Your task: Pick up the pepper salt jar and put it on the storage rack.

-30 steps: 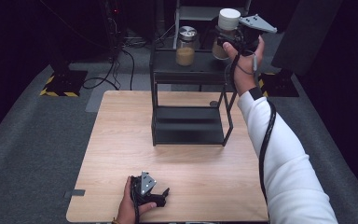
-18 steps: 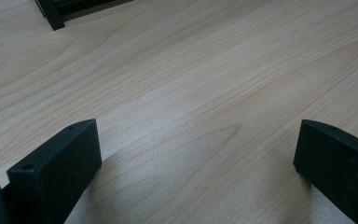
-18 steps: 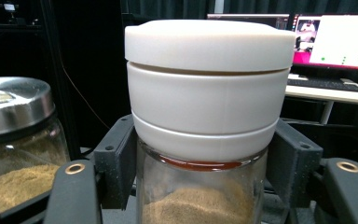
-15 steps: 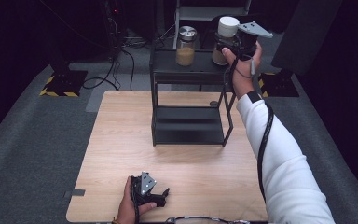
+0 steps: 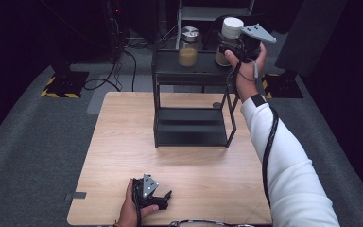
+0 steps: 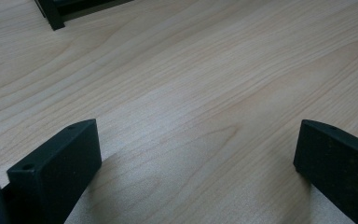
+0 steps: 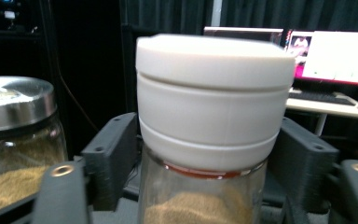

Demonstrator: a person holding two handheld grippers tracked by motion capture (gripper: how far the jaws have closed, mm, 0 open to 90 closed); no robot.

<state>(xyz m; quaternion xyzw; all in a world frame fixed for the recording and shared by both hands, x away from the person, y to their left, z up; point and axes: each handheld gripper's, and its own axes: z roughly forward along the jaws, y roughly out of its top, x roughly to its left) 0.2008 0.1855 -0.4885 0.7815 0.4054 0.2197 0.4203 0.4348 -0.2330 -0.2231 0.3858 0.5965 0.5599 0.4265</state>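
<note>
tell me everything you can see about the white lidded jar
The white-lidded jar is clear glass with a broad, ribbed white cap and an orange-red ring under it, part filled with tan powder. It stands upright at the right end of the black shelf's top, beside a metal-lidded jar. The right gripper has its fingers closed on its neck.

The right arm [image 5: 283,161], in a white sleeve, reaches forward and up, its hand [image 5: 246,75] wrapped around the right gripper [image 5: 231,45], whose 2 jaws press against the sides of a jar [image 7: 209,140] just under its lid. The left hand [image 5: 132,213] rests low, holding the left gripper [image 6: 196,163] with its 2 jaws spread wide apart.
</note>
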